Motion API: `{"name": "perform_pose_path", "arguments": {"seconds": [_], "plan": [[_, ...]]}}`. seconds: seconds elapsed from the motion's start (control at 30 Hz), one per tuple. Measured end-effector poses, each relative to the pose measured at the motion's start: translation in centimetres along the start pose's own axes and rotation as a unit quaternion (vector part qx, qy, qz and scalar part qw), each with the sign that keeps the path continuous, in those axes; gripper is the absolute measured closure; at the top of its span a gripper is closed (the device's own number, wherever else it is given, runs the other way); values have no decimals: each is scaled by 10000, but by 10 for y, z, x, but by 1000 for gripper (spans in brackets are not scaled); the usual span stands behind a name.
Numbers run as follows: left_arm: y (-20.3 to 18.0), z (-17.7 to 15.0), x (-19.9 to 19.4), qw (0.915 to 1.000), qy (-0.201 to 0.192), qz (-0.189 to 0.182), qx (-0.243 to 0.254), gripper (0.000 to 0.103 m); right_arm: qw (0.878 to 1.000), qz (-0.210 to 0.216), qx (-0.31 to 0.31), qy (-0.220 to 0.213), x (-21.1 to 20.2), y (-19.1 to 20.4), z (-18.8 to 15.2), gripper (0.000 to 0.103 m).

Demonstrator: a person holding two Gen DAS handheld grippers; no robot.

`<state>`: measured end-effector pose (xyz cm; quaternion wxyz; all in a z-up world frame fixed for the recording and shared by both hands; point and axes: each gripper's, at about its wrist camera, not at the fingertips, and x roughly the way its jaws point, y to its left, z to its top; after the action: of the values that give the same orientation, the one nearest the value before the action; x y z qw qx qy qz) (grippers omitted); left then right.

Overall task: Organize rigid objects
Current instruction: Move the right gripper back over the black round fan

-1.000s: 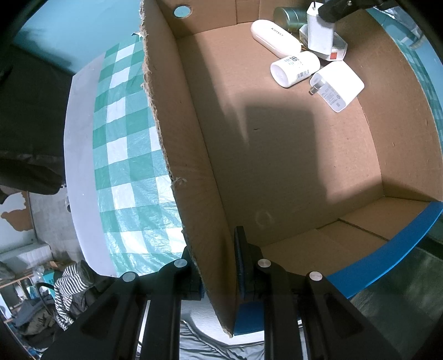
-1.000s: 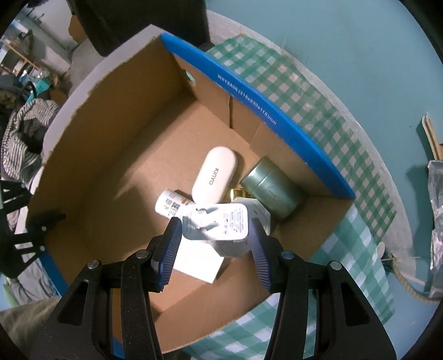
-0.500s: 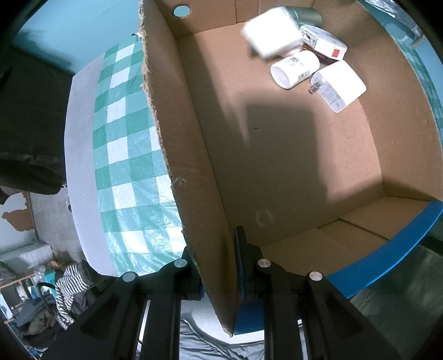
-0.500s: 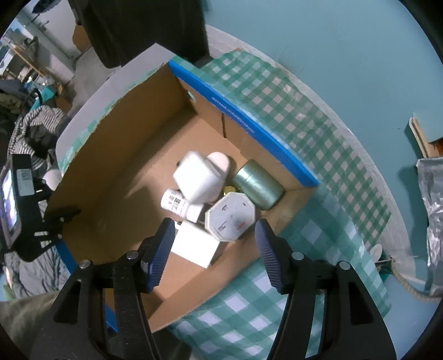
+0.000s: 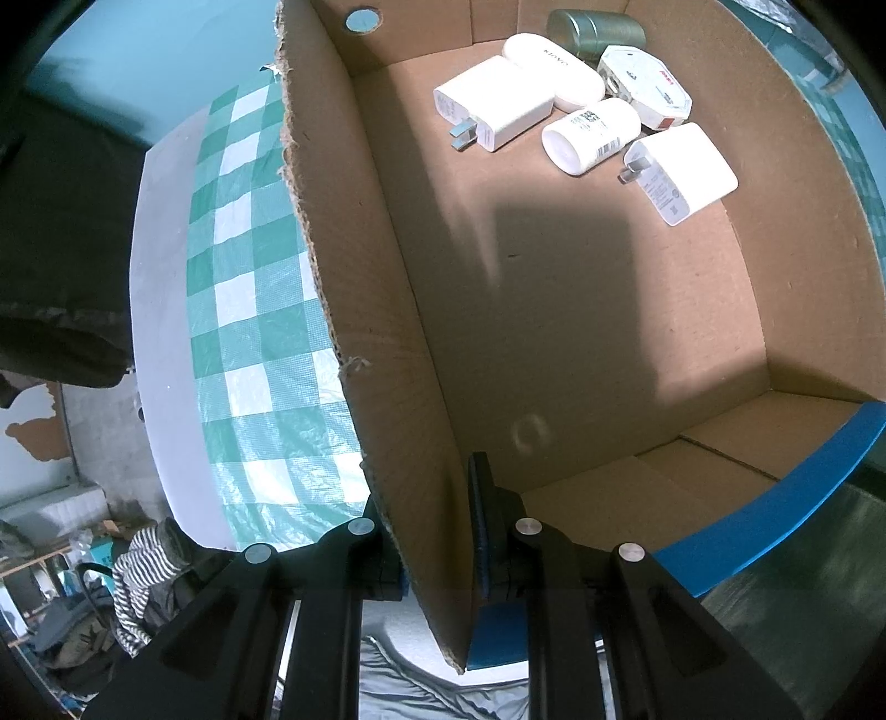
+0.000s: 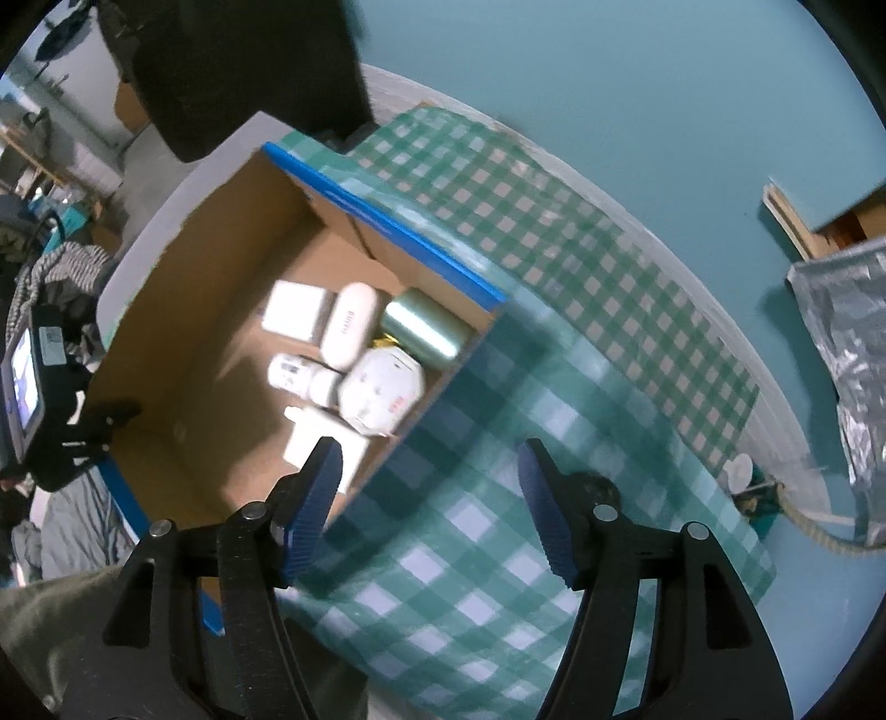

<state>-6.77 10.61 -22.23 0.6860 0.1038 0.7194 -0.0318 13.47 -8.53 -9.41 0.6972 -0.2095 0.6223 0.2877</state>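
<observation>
A cardboard box [image 5: 581, 332] lies on the green checked tablecloth [image 5: 249, 288]. My left gripper [image 5: 429, 531] is shut on the box's near wall. At the far end of the box lie two white chargers [image 5: 493, 111] [image 5: 684, 171], a white oval case [image 5: 554, 69], a white bottle [image 5: 590, 135], an octagonal white adapter [image 5: 645, 94] and a green tin [image 5: 595, 27]. In the right wrist view the box [image 6: 210, 387] sits left of my right gripper [image 6: 429, 487], which is open, empty, and above the tablecloth [image 6: 498, 498].
A silver foil bag [image 6: 847, 343] and a rope [image 6: 814, 526] lie at the table's right edge. A dark-clothed person [image 6: 238, 66] stands behind the box. Clothes and clutter [image 5: 111, 581] lie on the floor below the table edge.
My right gripper opened and dropped the white charger into the box, where it came to rest beside the oval case. The gripper then pulled back and right, out over the tablecloth. The left gripper stayed put.
</observation>
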Motion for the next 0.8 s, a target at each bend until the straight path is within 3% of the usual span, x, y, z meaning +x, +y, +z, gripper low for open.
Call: {"name": "perform_pose_path", "arguments": {"seconds": [0.37, 0.8], "plan": [[-3, 0, 1, 10000, 38, 2, -42, 86, 9986, -197, 470, 167, 9, -55, -30, 30], [-3, 1, 2, 9999, 72, 1, -117, 86, 9869, -116, 1487, 613, 83, -130, -56, 29]]}}
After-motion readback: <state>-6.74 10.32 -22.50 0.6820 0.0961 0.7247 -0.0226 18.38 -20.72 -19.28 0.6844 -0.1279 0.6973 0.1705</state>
